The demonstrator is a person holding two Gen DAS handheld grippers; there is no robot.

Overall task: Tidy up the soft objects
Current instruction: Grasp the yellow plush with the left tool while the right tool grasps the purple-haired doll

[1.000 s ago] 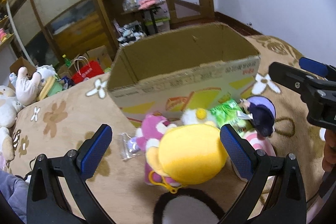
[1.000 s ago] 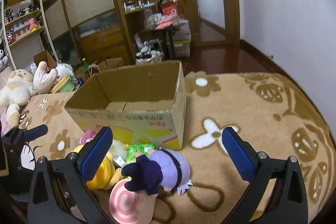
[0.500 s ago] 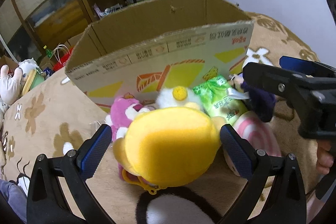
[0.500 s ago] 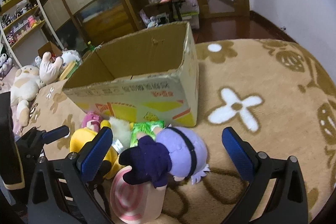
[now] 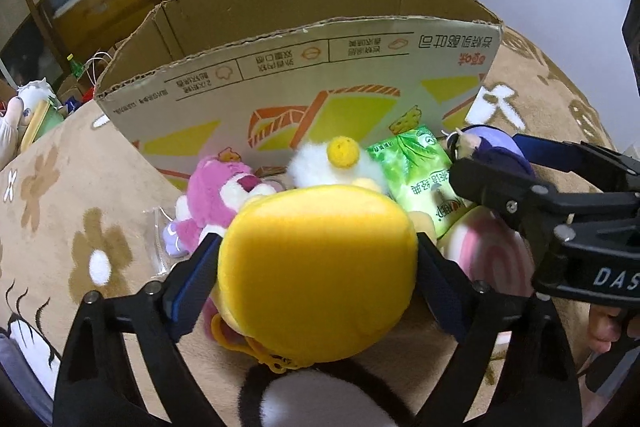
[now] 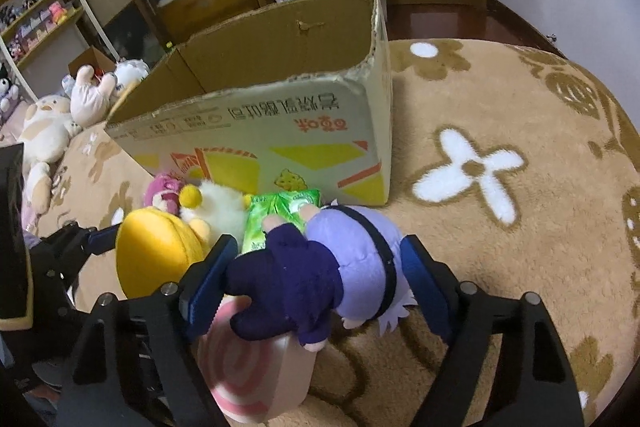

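- The left hand-held gripper [image 5: 318,277] straddles the yellow plush [image 5: 316,275]; its jaws are closing, blue pads at the plush's two flanks, seemingly just touching.
- The right hand-held gripper [image 6: 310,281] straddles the purple doll [image 6: 320,271], which lies crosswise, navy end by the left pad; its jaws are closing too, grip not yet firm.
- Both toys lie on the rug [image 6: 500,227] just before the box [image 6: 280,99], which stands straight ahead of both.
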